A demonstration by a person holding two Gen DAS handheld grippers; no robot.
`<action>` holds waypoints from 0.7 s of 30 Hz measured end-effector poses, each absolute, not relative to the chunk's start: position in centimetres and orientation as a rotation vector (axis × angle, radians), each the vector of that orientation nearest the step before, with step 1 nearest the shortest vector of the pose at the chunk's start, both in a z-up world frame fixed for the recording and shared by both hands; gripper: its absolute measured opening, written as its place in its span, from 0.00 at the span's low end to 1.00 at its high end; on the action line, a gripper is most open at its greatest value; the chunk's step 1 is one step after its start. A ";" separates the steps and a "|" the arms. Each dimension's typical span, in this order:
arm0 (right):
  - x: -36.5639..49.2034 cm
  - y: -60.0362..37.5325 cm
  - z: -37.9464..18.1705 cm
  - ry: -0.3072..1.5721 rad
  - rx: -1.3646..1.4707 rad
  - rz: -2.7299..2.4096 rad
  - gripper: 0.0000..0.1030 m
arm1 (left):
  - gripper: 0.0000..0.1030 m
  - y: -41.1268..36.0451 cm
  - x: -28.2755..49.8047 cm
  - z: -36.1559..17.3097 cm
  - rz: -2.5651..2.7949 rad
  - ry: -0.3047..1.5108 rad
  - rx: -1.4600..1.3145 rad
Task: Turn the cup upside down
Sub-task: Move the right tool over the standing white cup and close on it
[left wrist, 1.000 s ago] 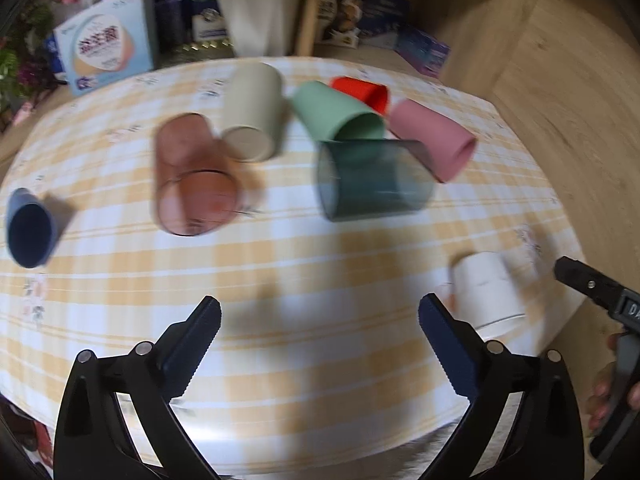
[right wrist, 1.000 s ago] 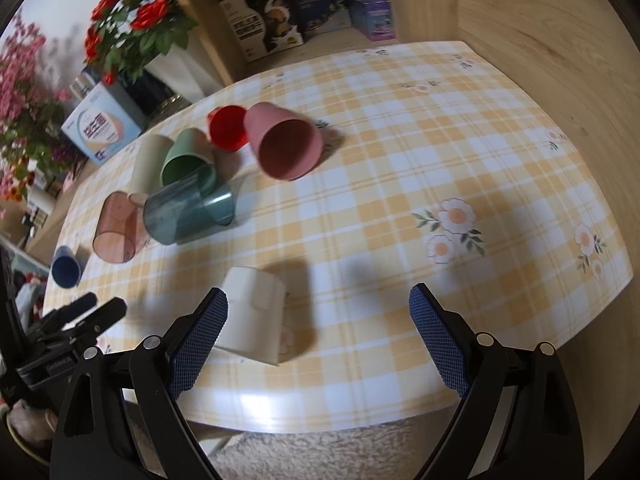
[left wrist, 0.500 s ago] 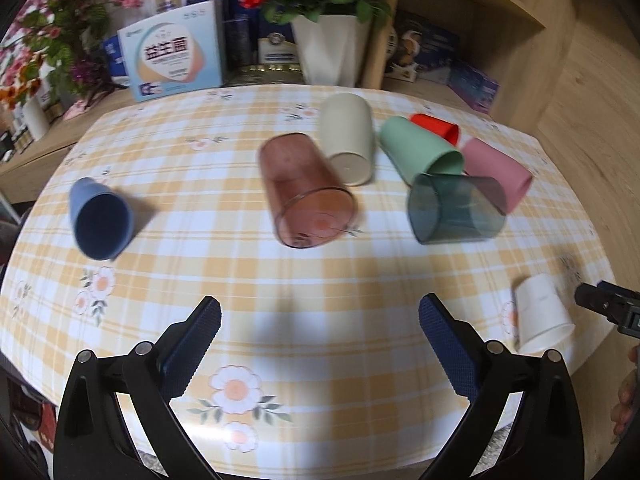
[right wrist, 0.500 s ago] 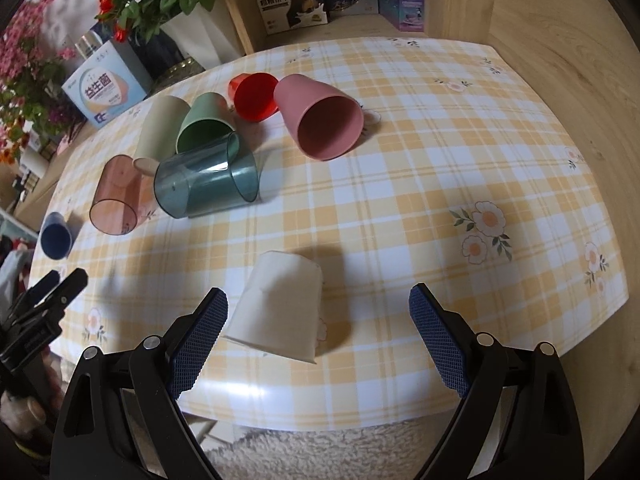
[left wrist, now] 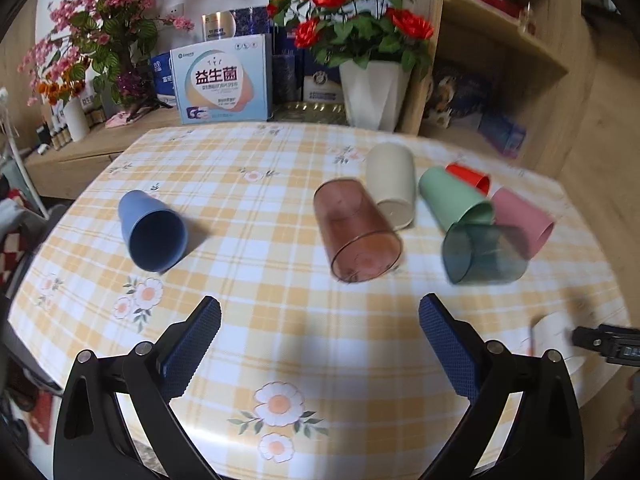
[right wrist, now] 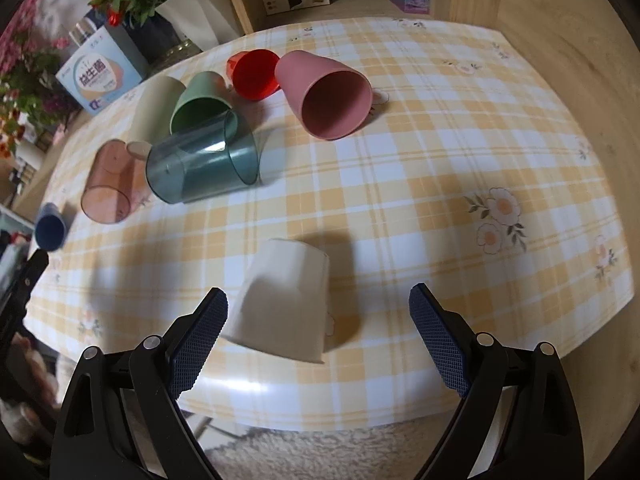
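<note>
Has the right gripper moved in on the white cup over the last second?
Yes. The right gripper has closed in: the white cup on the checked tablecloth now sits larger, partly between its open fingers.

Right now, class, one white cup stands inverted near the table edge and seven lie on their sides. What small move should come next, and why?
Probably carry the left gripper forward toward the brown translucent cup: it lies on its side just ahead, and the jaws are open and empty. The white cup is already upside down.

Glossy checked oilcloth covers the counter (right wrist: pixel 400 184); beside the matt pink cup (right wrist: pixel 324 92), the teal cup (right wrist: pixel 200 168) is clear plastic.
</note>
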State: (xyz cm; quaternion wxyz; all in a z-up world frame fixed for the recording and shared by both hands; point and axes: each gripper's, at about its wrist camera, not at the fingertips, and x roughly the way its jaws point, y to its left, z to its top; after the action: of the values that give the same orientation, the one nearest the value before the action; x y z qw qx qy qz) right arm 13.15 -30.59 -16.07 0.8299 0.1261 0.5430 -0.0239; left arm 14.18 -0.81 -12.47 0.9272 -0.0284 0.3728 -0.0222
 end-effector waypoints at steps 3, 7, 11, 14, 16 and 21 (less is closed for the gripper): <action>13.9 -31.2 -15.8 1.157 0.307 -0.024 0.87 | 0.94 -0.8 14.1 -12.0 -0.081 0.741 -0.062; 15.0 -31.1 -15.5 1.165 0.302 0.001 0.87 | 0.94 -0.3 14.2 -11.7 -0.079 0.720 -0.079; 16.1 -31.5 -15.9 1.198 0.363 0.021 0.87 | 0.94 0.1 14.2 -11.4 -0.059 0.695 -0.059; 16.8 -31.5 -16.5 1.229 0.399 0.040 0.86 | 0.94 0.5 14.3 -11.4 -0.054 0.693 -0.060; 17.2 -31.2 -17.0 1.255 0.400 0.050 0.86 | 0.94 0.8 14.3 -11.6 -0.059 0.689 -0.053; 17.9 -30.9 -17.9 1.298 0.416 0.056 0.86 | 0.94 0.8 14.2 -11.6 -0.078 0.677 -0.034</action>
State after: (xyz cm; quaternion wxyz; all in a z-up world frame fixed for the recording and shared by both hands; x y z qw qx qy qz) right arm 17.92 -30.94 -17.95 0.7763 0.1921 0.5999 0.0259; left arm 14.23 0.76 -11.65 0.9424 -0.0166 0.3319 -0.0383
